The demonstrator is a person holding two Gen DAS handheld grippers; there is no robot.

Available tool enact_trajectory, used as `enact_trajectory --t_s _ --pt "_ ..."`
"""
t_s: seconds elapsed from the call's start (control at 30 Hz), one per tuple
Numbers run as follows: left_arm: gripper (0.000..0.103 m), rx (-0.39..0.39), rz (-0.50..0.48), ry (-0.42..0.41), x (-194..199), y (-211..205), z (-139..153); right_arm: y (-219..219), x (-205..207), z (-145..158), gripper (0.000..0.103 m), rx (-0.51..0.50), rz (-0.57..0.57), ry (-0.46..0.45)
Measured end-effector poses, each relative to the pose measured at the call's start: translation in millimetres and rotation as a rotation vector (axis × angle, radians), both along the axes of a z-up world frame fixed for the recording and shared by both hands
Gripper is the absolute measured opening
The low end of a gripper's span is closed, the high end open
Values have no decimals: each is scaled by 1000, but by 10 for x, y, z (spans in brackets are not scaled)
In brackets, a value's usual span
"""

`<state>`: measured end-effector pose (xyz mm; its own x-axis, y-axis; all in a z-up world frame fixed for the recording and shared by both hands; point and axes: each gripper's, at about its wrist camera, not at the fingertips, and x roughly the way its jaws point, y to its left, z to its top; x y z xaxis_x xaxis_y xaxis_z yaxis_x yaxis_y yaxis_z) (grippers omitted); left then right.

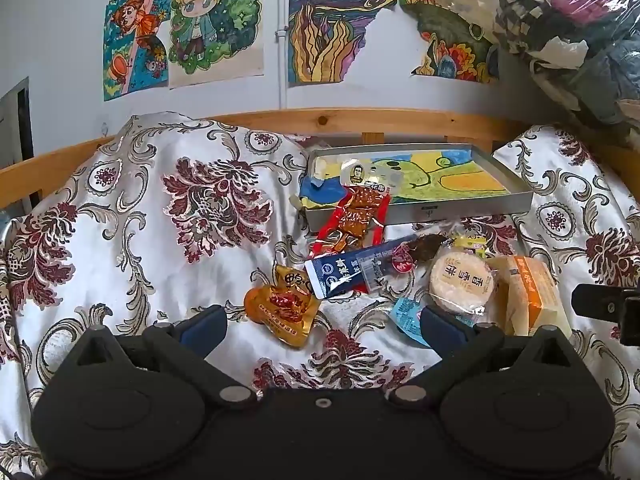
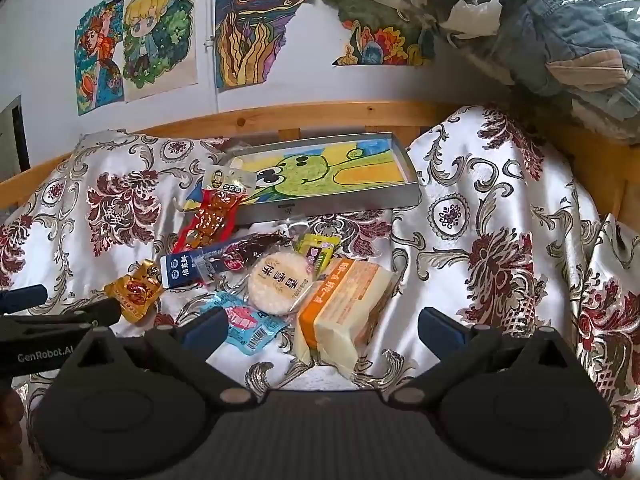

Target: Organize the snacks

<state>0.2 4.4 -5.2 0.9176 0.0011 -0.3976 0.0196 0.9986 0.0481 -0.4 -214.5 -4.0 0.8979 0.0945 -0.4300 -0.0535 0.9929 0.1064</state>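
A bed covered by a white floral bedspread (image 1: 120, 240) carries a loose cluster of snacks in front of a shallow grey tray (image 1: 420, 208), which lies near the wooden bed rail (image 1: 360, 120) and is lined with a coloured drawing. A red packet of dried meat (image 1: 356, 216) leans over the tray's front-left edge, its clear top end inside the tray and its lower end on the bedspread. Just below it lies a dark blue packet (image 1: 344, 272), touching a clear wrapper with a dark snack (image 1: 424, 246) on its right. A golden-orange packet (image 1: 284, 308) sits to the lower left of the blue one, slightly apart from the rest. A round rice cracker (image 2: 276, 280) in clear wrap overlaps a small yellow packet (image 2: 318, 250) behind it and a light blue packet (image 2: 248, 324) in front of it, and touches an orange-and-cream wrapped cake (image 2: 344, 312) on its right. The left gripper (image 1: 320, 326) hovers low over the bedspread with its jaws spread wide and empty; the golden-orange packet and the light blue packet lie between its fingers in the left wrist view. The right gripper (image 2: 320, 326) likewise has its jaws wide apart and holds nothing, with the wrapped cake and light blue packet framed between its fingers. Children's drawings (image 1: 184, 24) hang on the wall behind, and a plastic-wrapped bundle of clothes (image 2: 560, 32) is stacked at the upper right.
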Motion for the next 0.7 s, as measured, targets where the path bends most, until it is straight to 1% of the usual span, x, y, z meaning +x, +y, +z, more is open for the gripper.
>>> enact_trajectory --t_s 0.27,0.7 --pt "102 -3 6 -1 -13 -6 53 -5 -6 10 103 4 4 -5" --pt "102 -3 6 4 -24 -8 60 2 -17 11 103 5 9 -10"
